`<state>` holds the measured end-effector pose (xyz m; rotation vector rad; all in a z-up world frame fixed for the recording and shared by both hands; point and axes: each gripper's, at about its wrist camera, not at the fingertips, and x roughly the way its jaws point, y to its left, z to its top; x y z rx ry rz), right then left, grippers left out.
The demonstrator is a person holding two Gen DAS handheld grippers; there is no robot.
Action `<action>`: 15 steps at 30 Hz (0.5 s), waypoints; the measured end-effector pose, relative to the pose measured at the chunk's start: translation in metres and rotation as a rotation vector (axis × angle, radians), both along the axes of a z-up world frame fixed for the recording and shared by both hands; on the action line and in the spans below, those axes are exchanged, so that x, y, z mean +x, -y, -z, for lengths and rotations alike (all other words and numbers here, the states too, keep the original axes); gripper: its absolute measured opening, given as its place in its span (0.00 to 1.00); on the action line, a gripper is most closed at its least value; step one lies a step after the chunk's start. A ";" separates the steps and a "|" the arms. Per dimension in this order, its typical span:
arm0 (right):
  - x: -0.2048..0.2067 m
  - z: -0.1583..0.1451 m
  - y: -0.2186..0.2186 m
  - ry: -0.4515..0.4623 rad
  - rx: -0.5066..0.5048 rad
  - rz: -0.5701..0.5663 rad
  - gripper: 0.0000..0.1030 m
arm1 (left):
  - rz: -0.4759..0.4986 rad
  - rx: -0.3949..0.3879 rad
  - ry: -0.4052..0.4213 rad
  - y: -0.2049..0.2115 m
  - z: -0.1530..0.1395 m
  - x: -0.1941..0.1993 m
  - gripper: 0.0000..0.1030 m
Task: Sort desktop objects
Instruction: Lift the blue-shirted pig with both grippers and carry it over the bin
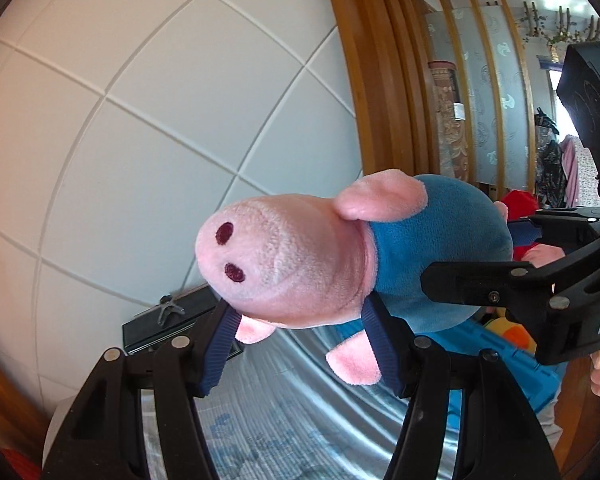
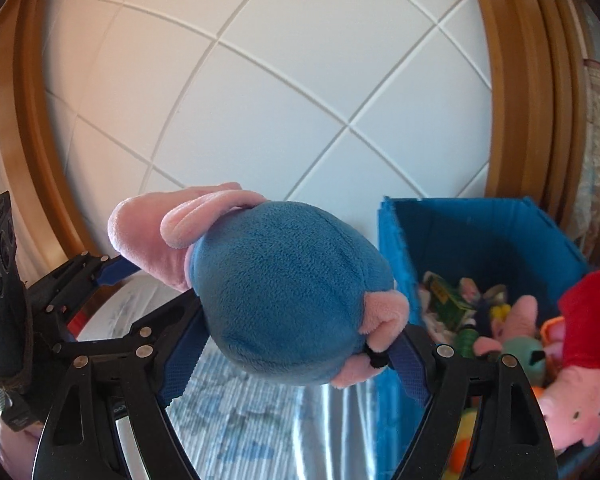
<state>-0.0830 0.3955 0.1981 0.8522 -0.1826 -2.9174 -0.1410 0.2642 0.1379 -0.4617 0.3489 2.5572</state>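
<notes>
Plush pig (image 1: pixel 300 256) in blue shirt held up in the air, both grippers on it. Left hand-held gripper (image 1: pixel 300 340) pinches the pig low down, near neck and arms, blue finger pads (image 1: pixel 220 344) pressed into the plush either side; snout points left in this view. Right hand-held gripper (image 2: pixel 296 356) clamps the blue body's rear end from below, pads touching the plush near one pink foot (image 2: pixel 380 312). In the left wrist view the right hand-held gripper (image 1: pixel 512 280) comes in from the right, against the blue body. Blue fabric bin (image 2: pixel 480 232) stands to the right on the surface (image 2: pixel 260 432), open top, holding mixed toys. Second pig plush in red dress (image 2: pixel 584 344) lies at the bin's right side. White panelled wall (image 2: pixel 280 80) behind, wooden frame (image 2: pixel 512 80) beside it.
</notes>
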 end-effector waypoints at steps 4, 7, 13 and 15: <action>0.033 -0.009 -0.064 -0.005 0.004 0.062 0.80 | 0.067 0.004 -0.003 -0.063 -0.009 0.020 0.59; 0.051 -0.012 -0.105 0.010 0.007 0.093 0.80 | 0.096 0.001 0.007 -0.108 -0.009 0.033 0.59; 0.071 -0.001 -0.174 0.059 0.018 0.105 0.80 | 0.106 -0.003 0.073 -0.178 0.003 0.050 0.59; 0.066 0.010 -0.192 0.099 0.026 0.091 0.80 | 0.084 -0.026 0.117 -0.196 0.014 0.048 0.59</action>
